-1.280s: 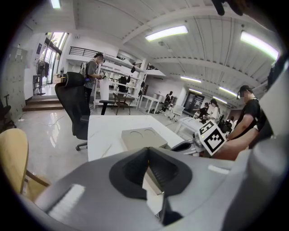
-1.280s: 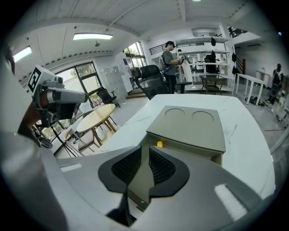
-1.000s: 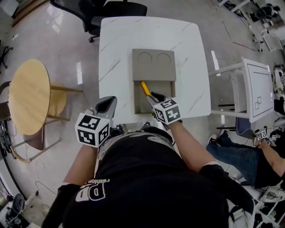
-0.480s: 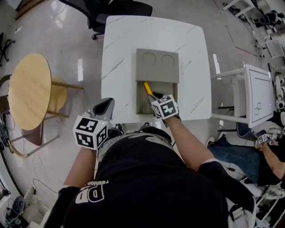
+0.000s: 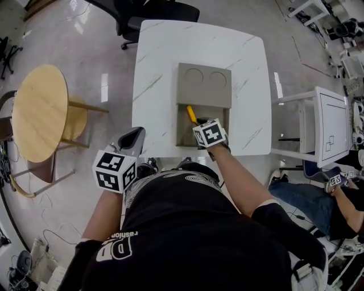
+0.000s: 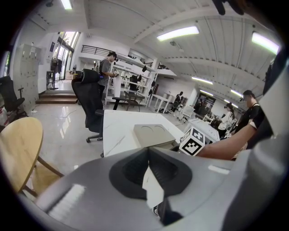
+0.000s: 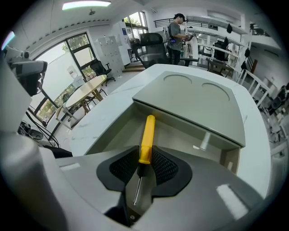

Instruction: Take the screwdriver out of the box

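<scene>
A grey box (image 5: pixel 203 85) sits on the white marble table (image 5: pixel 159 68), its near compartment open. Inside lies a screwdriver (image 5: pixel 192 113) with a yellow handle. My right gripper (image 5: pixel 200 126) reaches down into that compartment. In the right gripper view its black pads (image 7: pixel 165 167) press both sides of the handle's lower end on the screwdriver (image 7: pixel 146 135), whose metal shaft points back toward the camera; the right gripper (image 7: pixel 145 151) is shut on it. My left gripper (image 5: pixel 135 135) hangs off the table's near left edge. The left gripper (image 6: pixel 147 151) is shut and holds nothing.
The box lid (image 7: pixel 198 103) with two round recesses covers the far half. A round wooden table (image 5: pixel 37 119) stands left, an office chair (image 5: pixel 153 11) beyond the table, a white rack (image 5: pixel 330 119) to the right. A person (image 5: pixel 341 199) sits at the far right.
My right gripper has moved forward and down into the open compartment, covering more of the yellow handle. The left gripper has stayed by the table's near edge.
</scene>
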The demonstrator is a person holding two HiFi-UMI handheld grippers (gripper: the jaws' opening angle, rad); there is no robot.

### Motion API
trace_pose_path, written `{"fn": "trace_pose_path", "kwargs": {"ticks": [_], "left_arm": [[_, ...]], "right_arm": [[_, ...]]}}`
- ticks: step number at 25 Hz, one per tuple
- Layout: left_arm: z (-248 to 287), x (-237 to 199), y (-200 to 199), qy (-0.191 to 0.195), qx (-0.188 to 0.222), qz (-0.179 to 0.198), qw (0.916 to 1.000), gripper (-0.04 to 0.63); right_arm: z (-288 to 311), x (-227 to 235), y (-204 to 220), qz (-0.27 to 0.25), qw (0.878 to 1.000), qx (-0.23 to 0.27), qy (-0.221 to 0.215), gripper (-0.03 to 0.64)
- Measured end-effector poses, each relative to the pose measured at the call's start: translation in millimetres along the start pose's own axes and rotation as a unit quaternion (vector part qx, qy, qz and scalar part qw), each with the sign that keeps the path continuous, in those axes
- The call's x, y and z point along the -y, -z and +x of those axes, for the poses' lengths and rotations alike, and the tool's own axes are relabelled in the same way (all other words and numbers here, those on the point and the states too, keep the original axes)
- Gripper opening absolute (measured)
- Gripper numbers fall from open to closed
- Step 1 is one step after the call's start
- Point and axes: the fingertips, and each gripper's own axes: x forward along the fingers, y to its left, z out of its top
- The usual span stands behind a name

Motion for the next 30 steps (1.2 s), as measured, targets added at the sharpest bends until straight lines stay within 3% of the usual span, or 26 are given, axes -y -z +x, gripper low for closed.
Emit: {"fn": "trace_pose_path", "kwargs": {"ticks": [18, 30], "left_arm": [[-4, -4, 2, -0.005, 0.004, -0.006, 1.0000, 0.058], [-1, -1, -8, 0.009, 0.011, 0.007, 0.9999, 0.058]], "right_arm": [[10, 2, 6, -0.018, 0.999, -0.030, 0.007, 0.077], [-8, -3, 6, 0.012, 1.000, 0.016, -0.003, 0.075]]}}
